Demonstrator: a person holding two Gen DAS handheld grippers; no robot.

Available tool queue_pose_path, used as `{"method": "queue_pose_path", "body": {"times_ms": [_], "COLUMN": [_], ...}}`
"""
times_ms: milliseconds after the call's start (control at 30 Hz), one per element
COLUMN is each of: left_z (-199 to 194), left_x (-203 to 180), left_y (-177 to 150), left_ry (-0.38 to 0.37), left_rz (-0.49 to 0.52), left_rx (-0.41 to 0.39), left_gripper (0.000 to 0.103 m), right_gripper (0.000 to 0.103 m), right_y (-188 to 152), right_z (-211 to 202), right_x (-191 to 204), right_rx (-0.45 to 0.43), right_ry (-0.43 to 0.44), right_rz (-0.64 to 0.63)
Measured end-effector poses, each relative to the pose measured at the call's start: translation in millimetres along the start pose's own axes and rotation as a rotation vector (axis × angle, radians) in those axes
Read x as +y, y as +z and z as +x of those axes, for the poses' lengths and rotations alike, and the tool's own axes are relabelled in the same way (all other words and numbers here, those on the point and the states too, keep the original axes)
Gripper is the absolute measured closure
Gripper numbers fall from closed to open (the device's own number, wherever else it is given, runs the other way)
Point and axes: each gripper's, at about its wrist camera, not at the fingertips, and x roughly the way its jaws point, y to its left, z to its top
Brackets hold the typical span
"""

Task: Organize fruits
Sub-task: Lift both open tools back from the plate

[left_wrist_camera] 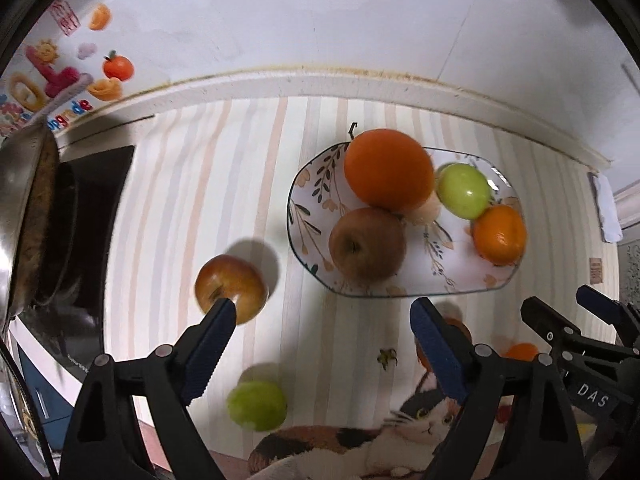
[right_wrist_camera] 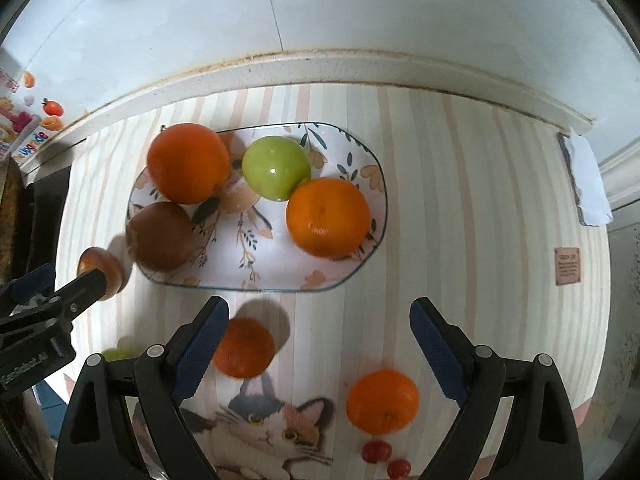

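While both grippers hovered over the mat, the scene stood as follows.

Plate: one floral plate (right_wrist_camera: 372, 200) lay on the striped mat, toward the wall.
Fruit on plate: four pieces, being two oranges (right_wrist_camera: 188, 162) (right_wrist_camera: 328, 216), one green apple (right_wrist_camera: 276, 168) and one brownish apple (right_wrist_camera: 160, 236); a pale roundish thing between them could not be identified.
Fruit off plate: one red apple (left_wrist_camera: 230, 286) left of the plate, one green fruit (left_wrist_camera: 258, 404) near the front edge, two oranges (right_wrist_camera: 244, 346) (right_wrist_camera: 382, 400), two small red fruits (right_wrist_camera: 376, 451).
Left gripper (left_wrist_camera: 322, 320): jaws wide apart, holding nothing; one fingertip overlapped the red apple in view, contact unclear.
Right gripper (right_wrist_camera: 318, 316): jaws wide apart, empty, above the two loose oranges.
Surface: a pastel striped mat (right_wrist_camera: 460, 200) with a calico cat print (right_wrist_camera: 272, 428), on a counter.
Room: white tiled wall (right_wrist_camera: 360, 8), a stovetop (left_wrist_camera: 92, 216) with a pan (left_wrist_camera: 24, 200) at left, colourful stickers (left_wrist_camera: 52, 68) on the wall.
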Motion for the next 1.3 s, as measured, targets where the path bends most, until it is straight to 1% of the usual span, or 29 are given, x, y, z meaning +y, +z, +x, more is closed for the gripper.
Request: {"method": "queue_pose_path", "body": {"times_ms": [67,233,400,667,800,967,1100,1200,1300], "left_z": [-18,-52,-84,-126,-141,-151,-149,-137,-112], "left_x": [0,3,4,3,5,7,5,1,-8], "left_y": [-10,-28,-49,-74,-82,-86,-84,-78,-67], "left_ry": [0.011,-0.005,-0.004,-0.044,-0.054,-0.070,-0.075,-0.069,-0.066], "left_rz": [0.012,0.019,0.029,0.023,0.016,0.008,0.006,0.002,0.008], "left_rx": [-0.040,-0.084,-0.133,-0.191,-0.221,-0.234,-0.228,-0.208,-0.156], "left_gripper": [0.014,0.014,0.014,0.014,0.014,0.014,0.014,0.014,0.014], "right_gripper": [0.009,0.009,0.009,0.009,0.009,0.009,0.009,0.009,0.009], "right_y": [-10,-34,-55,-83,-97,-105,-105,-101,-95], "right_z": [-16,-58,-92,-138,-158,-175,-179,-168,-139], "right_x": [0,8,16,22,24,24,20,6,-17], "right_rx": [-0.024,-0.108,-0.168,-0.241,-0.264,-0.289,-0.296,-0.277,-0.218], "right_ry": [0.011,0.019,0.031,0.059,0.090,0.112,0.137,0.153,0.136], "right_rz": [0.000,-0.019,-0.030,-0.024,-0.014,-0.006,0.012,0.057,0.113]}}
